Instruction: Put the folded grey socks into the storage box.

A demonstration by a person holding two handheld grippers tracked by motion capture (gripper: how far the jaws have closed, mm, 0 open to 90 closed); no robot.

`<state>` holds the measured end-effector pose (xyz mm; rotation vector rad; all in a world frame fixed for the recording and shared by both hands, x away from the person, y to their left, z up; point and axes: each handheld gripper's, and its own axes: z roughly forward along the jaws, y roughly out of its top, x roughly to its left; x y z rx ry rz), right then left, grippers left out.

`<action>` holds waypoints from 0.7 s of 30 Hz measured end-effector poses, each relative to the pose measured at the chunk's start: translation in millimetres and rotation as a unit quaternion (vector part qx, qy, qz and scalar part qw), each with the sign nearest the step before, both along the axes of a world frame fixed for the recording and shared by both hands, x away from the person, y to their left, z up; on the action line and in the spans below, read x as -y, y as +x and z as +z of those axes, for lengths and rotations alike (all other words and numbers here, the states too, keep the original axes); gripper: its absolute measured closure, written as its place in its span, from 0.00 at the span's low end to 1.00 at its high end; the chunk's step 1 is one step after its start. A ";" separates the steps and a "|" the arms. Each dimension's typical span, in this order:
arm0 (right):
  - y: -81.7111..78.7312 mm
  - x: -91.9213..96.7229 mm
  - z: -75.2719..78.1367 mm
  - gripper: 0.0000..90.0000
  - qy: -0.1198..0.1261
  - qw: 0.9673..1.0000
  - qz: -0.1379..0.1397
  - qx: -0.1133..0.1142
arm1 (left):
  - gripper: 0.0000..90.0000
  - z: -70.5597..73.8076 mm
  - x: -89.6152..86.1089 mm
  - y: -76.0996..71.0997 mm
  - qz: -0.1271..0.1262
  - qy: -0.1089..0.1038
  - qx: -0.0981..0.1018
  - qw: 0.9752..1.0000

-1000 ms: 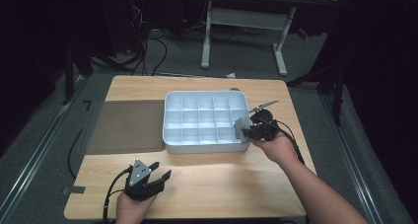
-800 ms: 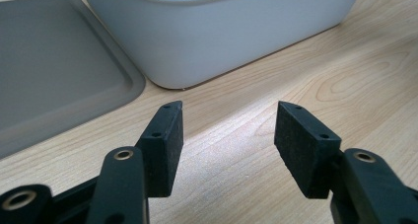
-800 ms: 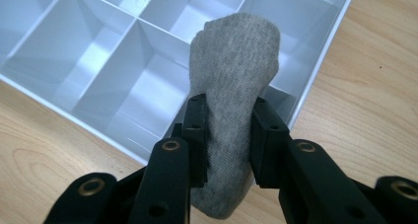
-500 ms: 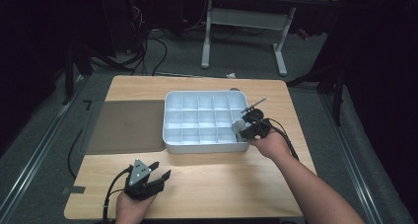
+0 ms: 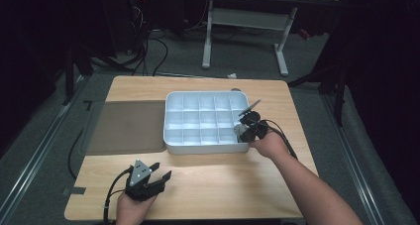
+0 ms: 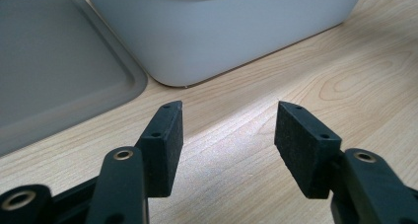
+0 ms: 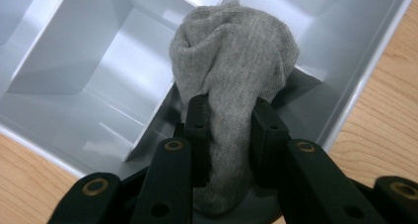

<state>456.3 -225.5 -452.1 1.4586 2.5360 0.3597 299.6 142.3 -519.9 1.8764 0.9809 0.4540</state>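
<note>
A white divided tray point(image 5: 171, 136) sits mid-table, its outer wall point(image 6: 222, 31) close ahead in the left gripper view. My right gripper point(image 5: 242, 131) hangs over the tray's near right corner, shut on a rolled grey sock point(image 7: 234, 71). The sock point(image 5: 239, 130) bulges out above the jaws, over a corner compartment of the tray point(image 7: 98, 66). My left gripper point(image 5: 154, 178) rests near the table's front left, open, with bare wood between its pads point(image 6: 305, 145).
A flat grey lid or mat point(image 5: 126, 126) lies left of the tray, its edge point(image 6: 54, 76) showing in the left gripper view. The wooden table point(image 5: 223, 185) has free room along the front. A desk frame point(image 5: 242, 31) and cables stand beyond the far edge.
My right gripper has shifted slightly left and inward, carrying the sock over the tray's near right corner. The left gripper has stayed put.
</note>
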 end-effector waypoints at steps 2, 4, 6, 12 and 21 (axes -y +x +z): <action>0.2 -0.1 -0.9 0.82 -0.002 1.000 0.002 -0.001 | 0.50 -0.1 0.0 0.0 -0.001 0.000 0.000 1.000; 0.4 -0.4 -1.6 0.82 -0.003 1.000 0.002 0.000 | 0.50 -0.3 0.2 0.1 -0.001 0.001 -0.001 1.000; -0.1 -1.5 -2.4 0.82 -0.005 1.000 -0.002 -0.002 | 0.50 -0.4 0.4 0.0 -0.002 0.001 -0.001 1.000; 1.4 -1.1 -4.1 0.82 -0.007 1.000 0.007 -0.002 | 0.50 -0.6 1.1 -0.3 -0.003 0.000 -0.002 1.000; 2.8 -4.2 -10.9 0.81 -0.015 1.000 0.012 -0.008 | 0.50 -0.6 0.9 -0.3 -0.003 0.000 -0.003 1.000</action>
